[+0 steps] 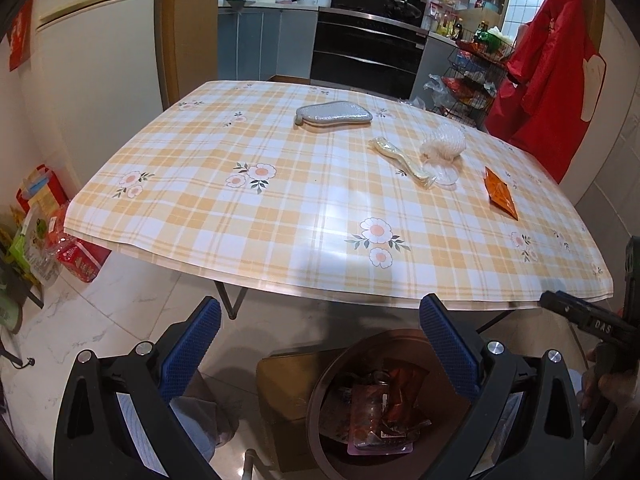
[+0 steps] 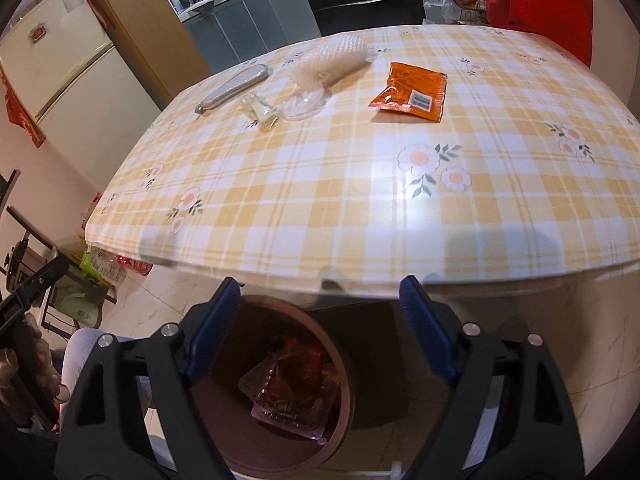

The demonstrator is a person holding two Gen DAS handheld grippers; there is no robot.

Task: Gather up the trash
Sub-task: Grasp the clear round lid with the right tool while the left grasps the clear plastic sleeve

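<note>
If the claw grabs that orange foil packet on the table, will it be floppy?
Probably floppy: the flat orange foil packet looks thin, crinkled and torn open. It likely weighs little, being nearly flat. Its shiny surface may slip on the glossy checked tablecloth.

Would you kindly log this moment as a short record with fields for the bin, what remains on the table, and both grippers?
bin: round brown bin on the floor below the table edge, wrappers inside
table: checked floral cloth
remaining items: orange packet, clear plastic wrapper, white foam net, grey pouch
left gripper: open, empty
right gripper: open, empty
</note>
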